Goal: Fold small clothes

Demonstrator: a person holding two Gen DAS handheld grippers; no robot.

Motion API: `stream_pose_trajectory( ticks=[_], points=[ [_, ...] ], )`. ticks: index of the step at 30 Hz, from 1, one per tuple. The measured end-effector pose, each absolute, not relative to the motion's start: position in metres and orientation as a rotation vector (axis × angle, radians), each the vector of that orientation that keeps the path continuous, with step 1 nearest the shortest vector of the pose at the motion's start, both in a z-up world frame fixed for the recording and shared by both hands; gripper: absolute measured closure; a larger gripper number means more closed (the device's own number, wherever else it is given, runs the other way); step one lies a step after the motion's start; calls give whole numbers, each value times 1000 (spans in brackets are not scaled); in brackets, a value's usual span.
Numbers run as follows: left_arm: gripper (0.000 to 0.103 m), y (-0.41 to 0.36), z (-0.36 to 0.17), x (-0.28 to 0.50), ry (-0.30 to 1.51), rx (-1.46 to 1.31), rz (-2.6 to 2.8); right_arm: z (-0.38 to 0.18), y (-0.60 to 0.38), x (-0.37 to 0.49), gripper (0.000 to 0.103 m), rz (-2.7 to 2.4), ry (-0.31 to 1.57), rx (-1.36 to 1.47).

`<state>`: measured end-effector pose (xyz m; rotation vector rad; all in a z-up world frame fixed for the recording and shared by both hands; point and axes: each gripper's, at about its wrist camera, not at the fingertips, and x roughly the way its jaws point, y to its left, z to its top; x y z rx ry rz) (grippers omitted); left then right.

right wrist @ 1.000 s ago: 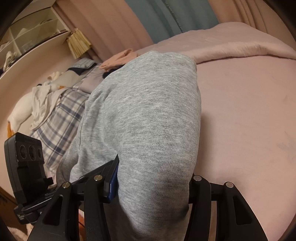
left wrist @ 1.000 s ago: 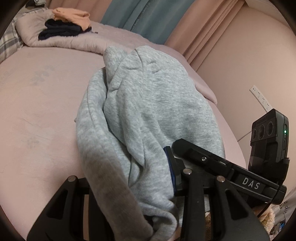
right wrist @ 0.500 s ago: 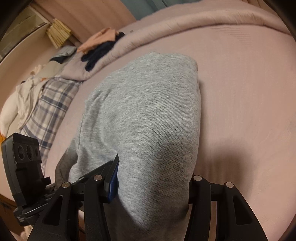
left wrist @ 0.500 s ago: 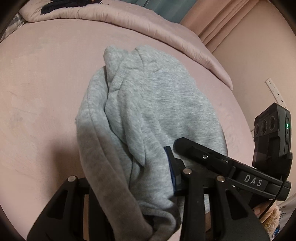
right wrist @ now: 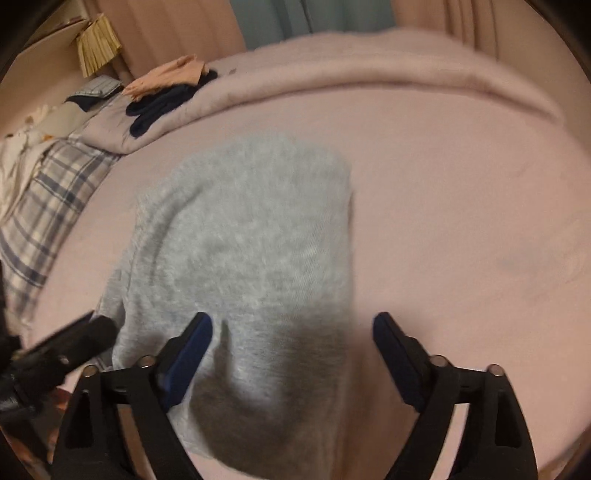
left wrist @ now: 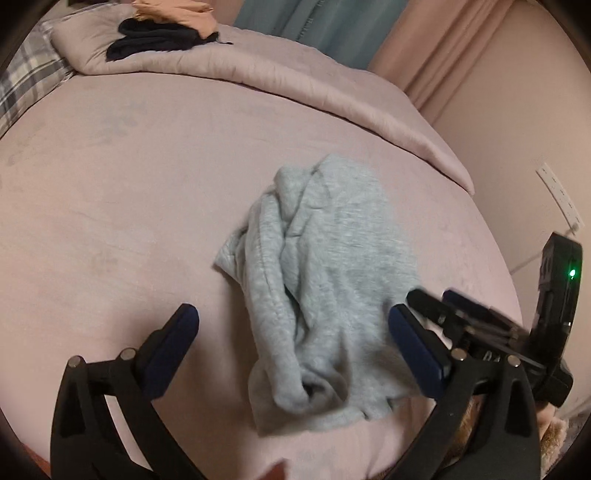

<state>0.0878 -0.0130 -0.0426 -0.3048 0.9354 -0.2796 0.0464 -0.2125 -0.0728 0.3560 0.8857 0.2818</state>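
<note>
A small grey sweatshirt-knit garment lies bunched and creased on the pink bed. My left gripper is open above its near end, holding nothing. In the right wrist view the same garment lies flatter and is blurred. My right gripper is open over its near edge, holding nothing. The right gripper also shows at the right of the left wrist view, and the left gripper at the lower left of the right wrist view.
A rolled pink duvet runs along the far side of the bed. Folded dark and peach clothes sit on it. A plaid blanket and white clothes lie at the left. A wall with a power strip is at the right.
Both grippers have let go of the grey garment and opened wide. The garment has dropped onto the bed, and both grippers have drawn back from it.
</note>
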Motion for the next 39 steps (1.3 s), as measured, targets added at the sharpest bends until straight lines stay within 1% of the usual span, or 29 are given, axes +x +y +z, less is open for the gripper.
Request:
stream_pose_trajectory(
  ticks=[2,5,10,21,39],
  points=[
    [1,-11,-33,81,944,-291,-292,-56,-219,35,13,238,839,339],
    [1,-15,-20,68,905,-255,-288,-39,-231,22,12,243,792,357],
    [1,-26,-14,53,837,-153,-203,-23,-237,5,9,240,730,370],
    [1,-21,-18,38,828,-144,-173,-19,-220,-2,9,204,714,341],
    [1,-14,-18,30,813,-150,-144,-16,-220,-10,9,192,697,337]
  ],
)
